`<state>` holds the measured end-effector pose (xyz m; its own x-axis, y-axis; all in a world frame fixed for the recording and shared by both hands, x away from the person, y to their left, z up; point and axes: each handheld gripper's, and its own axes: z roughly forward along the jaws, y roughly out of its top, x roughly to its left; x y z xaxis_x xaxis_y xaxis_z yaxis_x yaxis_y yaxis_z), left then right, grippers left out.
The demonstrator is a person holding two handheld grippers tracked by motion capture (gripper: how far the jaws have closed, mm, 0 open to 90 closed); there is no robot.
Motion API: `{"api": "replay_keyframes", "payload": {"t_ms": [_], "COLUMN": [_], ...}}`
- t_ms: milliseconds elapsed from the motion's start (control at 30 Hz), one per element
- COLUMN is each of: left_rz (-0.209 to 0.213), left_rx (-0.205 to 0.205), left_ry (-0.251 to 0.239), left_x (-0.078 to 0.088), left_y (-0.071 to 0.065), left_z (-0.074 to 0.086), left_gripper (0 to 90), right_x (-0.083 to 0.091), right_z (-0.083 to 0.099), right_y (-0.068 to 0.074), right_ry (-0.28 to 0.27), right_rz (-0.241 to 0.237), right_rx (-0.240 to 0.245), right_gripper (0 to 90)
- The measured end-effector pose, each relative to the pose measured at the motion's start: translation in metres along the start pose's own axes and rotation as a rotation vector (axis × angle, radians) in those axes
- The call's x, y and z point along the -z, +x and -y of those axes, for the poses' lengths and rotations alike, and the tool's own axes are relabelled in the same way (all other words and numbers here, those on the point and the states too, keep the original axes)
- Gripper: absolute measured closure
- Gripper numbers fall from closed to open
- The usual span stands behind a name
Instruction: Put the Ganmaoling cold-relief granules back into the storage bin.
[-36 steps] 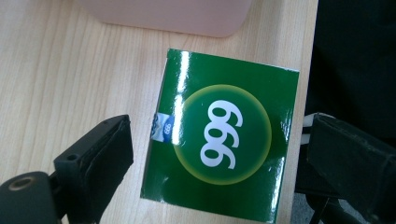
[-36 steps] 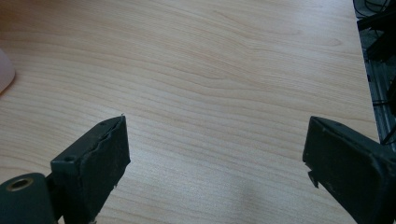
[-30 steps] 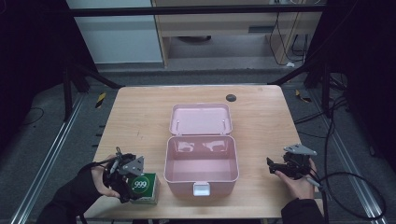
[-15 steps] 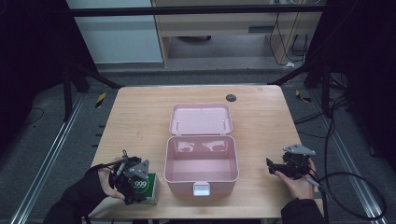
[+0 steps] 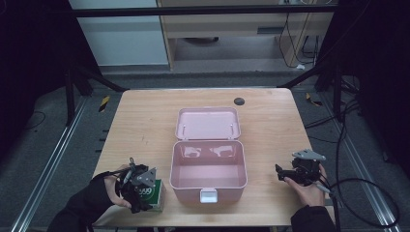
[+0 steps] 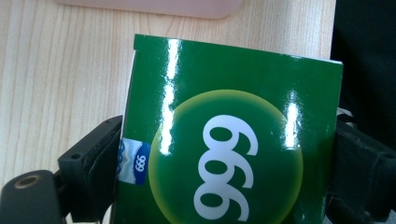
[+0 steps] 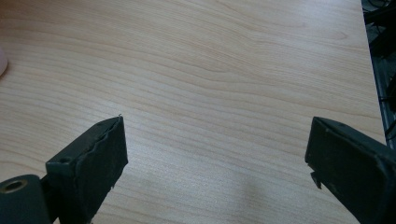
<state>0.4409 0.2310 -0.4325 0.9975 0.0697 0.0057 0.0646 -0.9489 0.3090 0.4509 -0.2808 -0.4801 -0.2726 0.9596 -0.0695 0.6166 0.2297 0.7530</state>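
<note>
One item is being handled: a green "999" box [image 6: 233, 135], clamped between the jaws of the left gripper [image 5: 140, 188] at the table's [image 5: 145, 121] near-left corner, beside an empty, open pink case [image 5: 208, 166]. Packing appears not yet done. The right gripper [image 5: 290, 174] is hovering agape, empty.

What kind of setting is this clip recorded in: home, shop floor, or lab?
Most likely a lab or recording rig: a bare wooden table framed by black struts, loose cables on grey carpet, and a person holding the left gripper.
</note>
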Motion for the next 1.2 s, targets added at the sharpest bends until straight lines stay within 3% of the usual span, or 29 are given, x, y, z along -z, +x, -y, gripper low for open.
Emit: {"api": "replay_keyframes", "payload": {"t_ms": [533,700,1200], "left_rz": [0.008,0.018,-0.041], "left_rx": [0.019,0.062,0.103], "left_ry": [0.037,0.014,-0.018], "left_x": [-0.001,0.004,0.057], "left_y": [0.003,0.004,0.006], "left_z": [-0.002,0.001,0.000], "left_gripper": [13.8,14.4,14.5], "right_x": [0.000,0.000,0.000], "right_z": [0.000,0.000,0.000], "right_y": [0.000,-0.001,0.000], "right_ry": [0.004,0.003,0.000], "right_rz": [-0.002,-0.002,-0.001], "right_rx": [0.001,0.001,0.002], "right_gripper": [6.0,6.1,6.2]}}
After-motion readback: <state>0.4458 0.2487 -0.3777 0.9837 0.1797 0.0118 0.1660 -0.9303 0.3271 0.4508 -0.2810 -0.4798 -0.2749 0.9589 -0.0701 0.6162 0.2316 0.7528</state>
